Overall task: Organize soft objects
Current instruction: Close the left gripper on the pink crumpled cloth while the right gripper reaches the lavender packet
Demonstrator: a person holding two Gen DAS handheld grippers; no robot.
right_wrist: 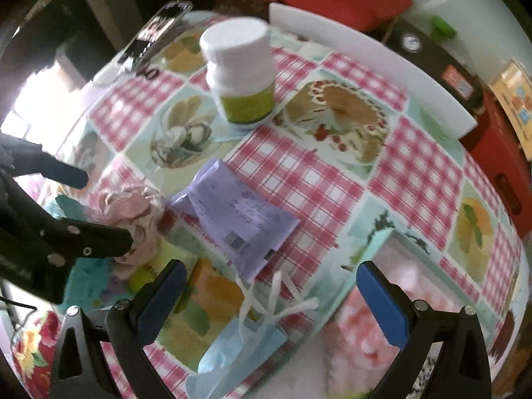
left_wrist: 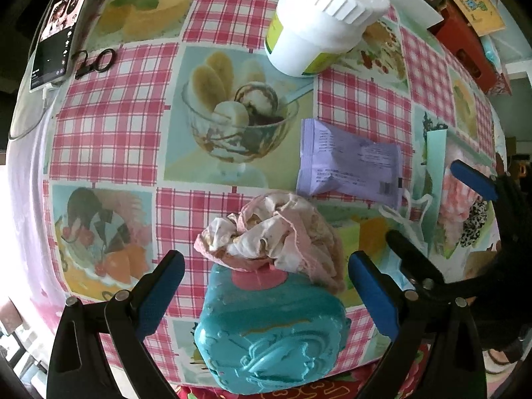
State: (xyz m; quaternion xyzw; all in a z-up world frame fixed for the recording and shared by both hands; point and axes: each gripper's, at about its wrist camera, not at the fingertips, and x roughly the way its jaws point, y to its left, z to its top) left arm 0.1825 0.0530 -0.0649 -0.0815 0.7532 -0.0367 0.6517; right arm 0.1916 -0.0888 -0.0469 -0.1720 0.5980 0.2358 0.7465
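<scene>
A crumpled pink and cream cloth [left_wrist: 276, 232] lies on the checked tablecloth, partly over a teal squishy toy [left_wrist: 269, 329]. My left gripper [left_wrist: 262, 286] is open, its blue pads either side of the toy, empty. The cloth also shows in the right wrist view [right_wrist: 129, 212]. A purple soft packet [left_wrist: 349, 163] lies to the right; it also shows in the right wrist view [right_wrist: 232, 219]. My right gripper [right_wrist: 269, 296] is open and empty above a light blue face mask [right_wrist: 232, 355] with white straps. A pale green box [right_wrist: 399, 286] holds pink soft items.
A white jar with a green label [left_wrist: 319, 23] stands at the back; it also shows in the right wrist view [right_wrist: 242, 73]. A phone [left_wrist: 60, 30] and black rings [left_wrist: 96, 61] lie far left. A white board [right_wrist: 372, 60] edges the table's back. Red crates [right_wrist: 498, 153] stand beyond.
</scene>
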